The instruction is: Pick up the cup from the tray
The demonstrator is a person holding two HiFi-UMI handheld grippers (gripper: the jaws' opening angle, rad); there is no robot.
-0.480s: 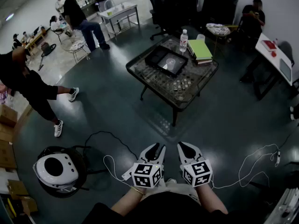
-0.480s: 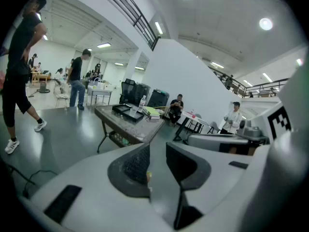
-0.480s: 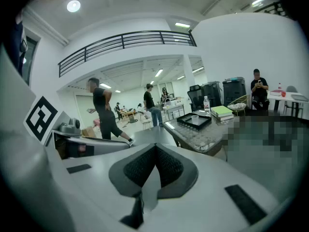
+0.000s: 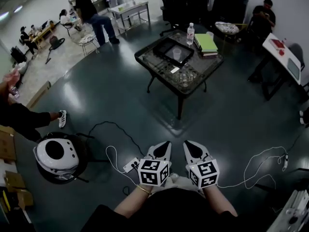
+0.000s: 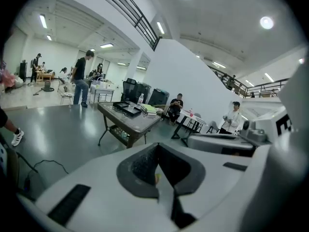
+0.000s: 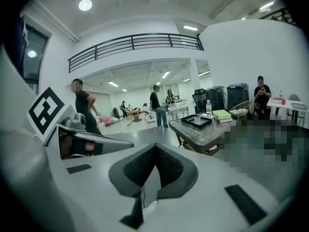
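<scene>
A white domed machine (image 4: 54,154) is sitting on the floor at far left, and a black cable (image 4: 104,125) is looping across the floor from it toward the person's feet; a white cable (image 4: 114,161) is trailing beside it, and either one could catch a foot or drag on a tool during the walk to the table (image 4: 203,63). The left hand-held gripper (image 4: 163,144) is being held close to the body with its jaws pressed together and nothing between them; arriving at the cup (image 4: 177,51) like that, it would likely be shoving the cup over rather than taking it. The cup is standing inside the black tray (image 4: 159,45), which is lying toward the far left corner of the table, well apart from both tools; the tray's raised rim could be blocking a low sideways approach. The right hand-held gripper (image 4: 189,144) is likewise closed and empty, just beside the left one. A water bottle (image 4: 191,34) is standing at the table's far edge, near the tray, with green books (image 4: 206,42) stacked to its right; a reach overshooting the cup could be toppling the bottle.
</scene>
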